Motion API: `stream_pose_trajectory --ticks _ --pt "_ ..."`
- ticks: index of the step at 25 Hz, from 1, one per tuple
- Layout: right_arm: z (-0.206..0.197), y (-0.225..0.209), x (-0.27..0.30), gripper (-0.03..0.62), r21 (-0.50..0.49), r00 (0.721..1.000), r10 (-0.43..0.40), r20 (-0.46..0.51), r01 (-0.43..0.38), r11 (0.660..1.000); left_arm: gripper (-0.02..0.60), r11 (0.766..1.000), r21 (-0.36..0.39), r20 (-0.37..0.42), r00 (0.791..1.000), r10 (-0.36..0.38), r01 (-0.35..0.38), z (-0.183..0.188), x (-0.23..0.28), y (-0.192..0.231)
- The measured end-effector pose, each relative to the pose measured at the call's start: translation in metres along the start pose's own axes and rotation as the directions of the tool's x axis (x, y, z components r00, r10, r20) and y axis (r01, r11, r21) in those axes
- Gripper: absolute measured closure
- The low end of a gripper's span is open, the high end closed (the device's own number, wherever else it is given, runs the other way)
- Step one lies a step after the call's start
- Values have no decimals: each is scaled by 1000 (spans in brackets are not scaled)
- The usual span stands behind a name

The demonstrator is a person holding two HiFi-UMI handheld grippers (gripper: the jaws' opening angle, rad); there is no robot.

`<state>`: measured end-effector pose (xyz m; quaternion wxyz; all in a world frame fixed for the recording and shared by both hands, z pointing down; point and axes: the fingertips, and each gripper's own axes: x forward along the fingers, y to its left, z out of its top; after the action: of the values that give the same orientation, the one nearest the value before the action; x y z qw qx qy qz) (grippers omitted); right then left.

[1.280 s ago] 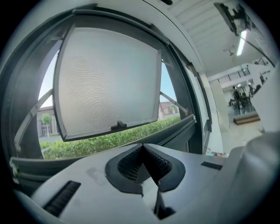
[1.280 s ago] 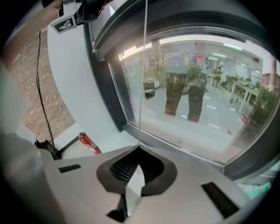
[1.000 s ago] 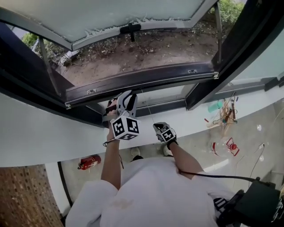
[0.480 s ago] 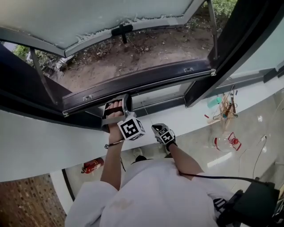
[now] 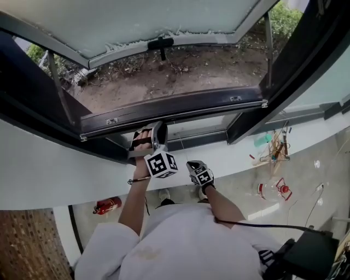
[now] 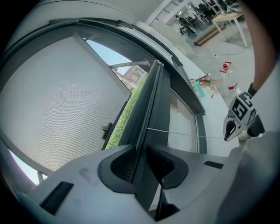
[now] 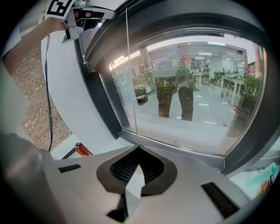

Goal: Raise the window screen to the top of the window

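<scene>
The window screen's dark pull bar (image 5: 186, 108) runs across the open window, with pale mesh (image 5: 199, 122) below it. My left gripper (image 5: 149, 138) reaches up to that pull bar (image 6: 151, 109), and in the left gripper view its jaws are shut on the bar's edge (image 6: 142, 148). My right gripper (image 5: 198, 174) hangs lower and to the right, in front of the white sill. Its jaws are shut on a thin cord (image 7: 129, 78) that runs straight up toward the left gripper (image 7: 72, 17). The outward-swung sash (image 5: 164, 16) with its black handle (image 5: 160, 44) lies beyond the bar.
A wide white sill (image 5: 49, 175) curves below the window. Dark frame posts (image 5: 295, 60) stand at the right. On the floor lie a red fire extinguisher (image 5: 108, 205) and loose tools (image 5: 276, 145). A black box (image 5: 309, 257) with a cable sits at lower right.
My left gripper has turned more upright while staying at the pull bar. The right gripper has shifted slightly left. The head view has swayed a little.
</scene>
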<state>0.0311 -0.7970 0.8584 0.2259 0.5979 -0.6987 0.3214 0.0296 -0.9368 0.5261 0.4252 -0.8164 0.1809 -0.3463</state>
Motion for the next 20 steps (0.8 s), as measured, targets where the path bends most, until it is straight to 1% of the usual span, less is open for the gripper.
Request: stream_pose_trajectory --ticks 2,5,7,8,9,10,11,12,13,14,15,16,18,20 --pt "5 5 0 592 -13 1000 3 -1 -3 1000 528 995 -97 22 1000 1 1 1 -4 6" --pt "11 11 1 592 -30 1000 10 20 -9 1000 528 977 -208 80 995 55 -37 11 -18 20" --pt "10 10 1 592 -20 999 15 32 -14 1000 528 957 -284 131 987 91 -51 19 -29 23" --pt "10 10 0 592 -7 999 18 33 -18 1000 528 939 -341 151 983 104 -47 21 -34 24" --pt "10 10 0 592 9 999 22 33 -22 1000 528 911 -411 168 979 113 -35 21 -37 25" --pt "10 10 -1 592 22 999 26 32 -27 999 528 870 -492 183 976 117 -12 19 -40 26" --pt "11 11 -1 592 32 999 32 35 -33 999 528 813 -582 199 973 119 20 16 -43 27" --pt "11 13 -2 592 39 998 41 40 -43 998 528 738 -672 216 969 121 58 14 -46 29" --pt "12 15 -2 592 50 997 54 51 -57 997 528 655 -750 234 964 126 96 11 -49 32" --pt "12 17 -3 592 63 996 68 66 -73 995 528 581 -804 249 959 137 125 8 -53 35" --pt "13 18 -4 592 72 993 79 82 -85 994 528 533 -834 260 953 156 140 6 -56 37" --pt "15 18 -6 592 70 992 85 95 -92 993 528 512 -847 268 946 180 143 6 -59 40" --pt "20 19 -9 592 34 990 85 113 -90 995 528 507 -851 287 929 235 135 7 -67 45" --pt "29 22 -9 592 -2 988 76 131 -77 997 529 493 -860 298 915 273 133 7 -73 49"
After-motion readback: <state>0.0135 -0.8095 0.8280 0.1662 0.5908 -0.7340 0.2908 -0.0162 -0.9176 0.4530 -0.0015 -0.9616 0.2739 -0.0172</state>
